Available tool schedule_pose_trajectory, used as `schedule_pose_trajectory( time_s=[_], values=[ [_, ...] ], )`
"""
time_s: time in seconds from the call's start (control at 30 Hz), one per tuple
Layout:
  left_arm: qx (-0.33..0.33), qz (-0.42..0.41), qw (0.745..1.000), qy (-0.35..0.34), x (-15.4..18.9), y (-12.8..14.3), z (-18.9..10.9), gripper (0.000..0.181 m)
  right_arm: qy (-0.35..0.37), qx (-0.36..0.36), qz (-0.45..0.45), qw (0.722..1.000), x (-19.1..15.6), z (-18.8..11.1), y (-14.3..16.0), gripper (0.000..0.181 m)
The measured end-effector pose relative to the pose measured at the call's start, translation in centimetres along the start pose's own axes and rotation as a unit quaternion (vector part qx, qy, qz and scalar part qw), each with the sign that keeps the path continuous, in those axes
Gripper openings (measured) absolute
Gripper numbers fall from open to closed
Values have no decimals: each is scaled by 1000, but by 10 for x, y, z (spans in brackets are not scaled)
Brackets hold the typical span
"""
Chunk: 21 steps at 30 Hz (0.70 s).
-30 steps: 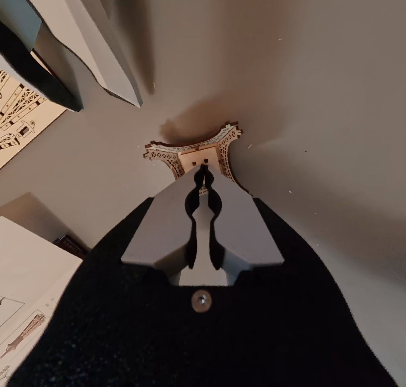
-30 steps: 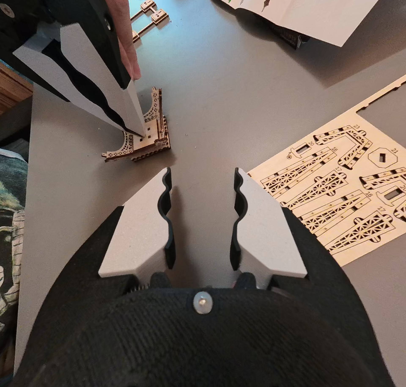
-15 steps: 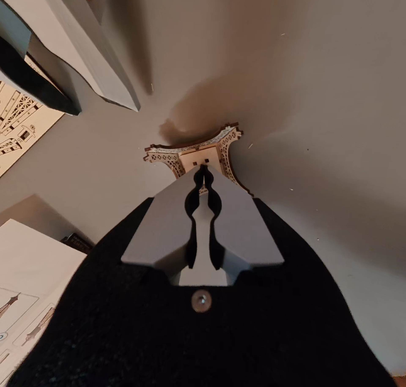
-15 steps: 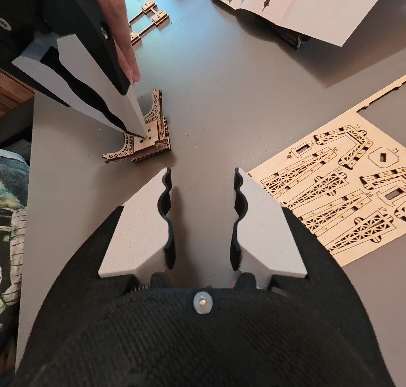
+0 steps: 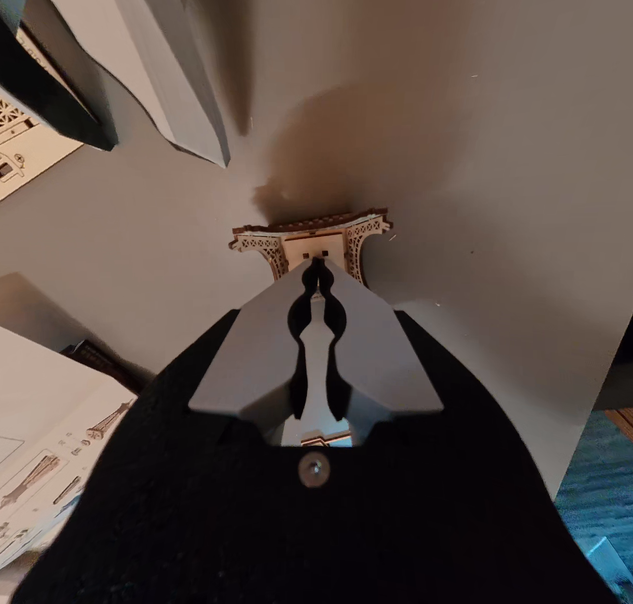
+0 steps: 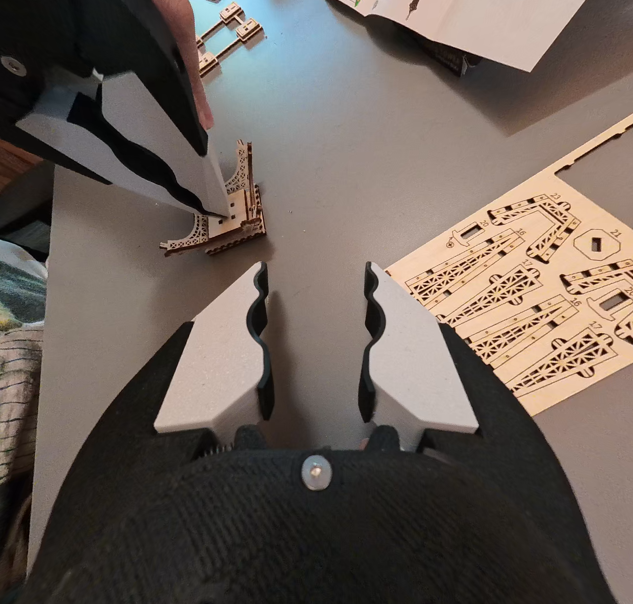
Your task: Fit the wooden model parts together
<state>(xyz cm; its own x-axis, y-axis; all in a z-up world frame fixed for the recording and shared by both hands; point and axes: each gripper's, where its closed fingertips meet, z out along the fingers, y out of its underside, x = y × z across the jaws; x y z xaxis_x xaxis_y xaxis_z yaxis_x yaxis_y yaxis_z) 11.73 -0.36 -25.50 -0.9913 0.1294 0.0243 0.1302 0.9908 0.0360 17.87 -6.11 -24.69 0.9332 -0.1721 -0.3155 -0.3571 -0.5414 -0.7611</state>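
The partly built wooden tower base lies on its side on the grey table. It also shows in the right wrist view. My left gripper is shut, and its tips touch the base's flat plate beside two small square holes. I cannot tell whether it pinches anything. In the right wrist view the left gripper comes down from the upper left, held by a hand. My right gripper is open and empty, low over the table just right of the base. It also shows in the left wrist view.
A laser-cut wooden parts sheet lies to the right. A small frame of parts and another piece lie farther off. An instruction sheet covers a dark box. The table's edge runs just left of the base.
The left gripper has tilted slightly while its tips stay on the base. The right gripper looks closer in the left wrist view and stays open. The base has not moved.
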Motion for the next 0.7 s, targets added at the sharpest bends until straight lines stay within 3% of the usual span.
schedule_pose_trajectory(
  time_s=[0.7],
  values=[
    [-39,6,999,-7,0,-2,2,0,-7,4,8,1000,0,-1,-1,55]
  ],
)
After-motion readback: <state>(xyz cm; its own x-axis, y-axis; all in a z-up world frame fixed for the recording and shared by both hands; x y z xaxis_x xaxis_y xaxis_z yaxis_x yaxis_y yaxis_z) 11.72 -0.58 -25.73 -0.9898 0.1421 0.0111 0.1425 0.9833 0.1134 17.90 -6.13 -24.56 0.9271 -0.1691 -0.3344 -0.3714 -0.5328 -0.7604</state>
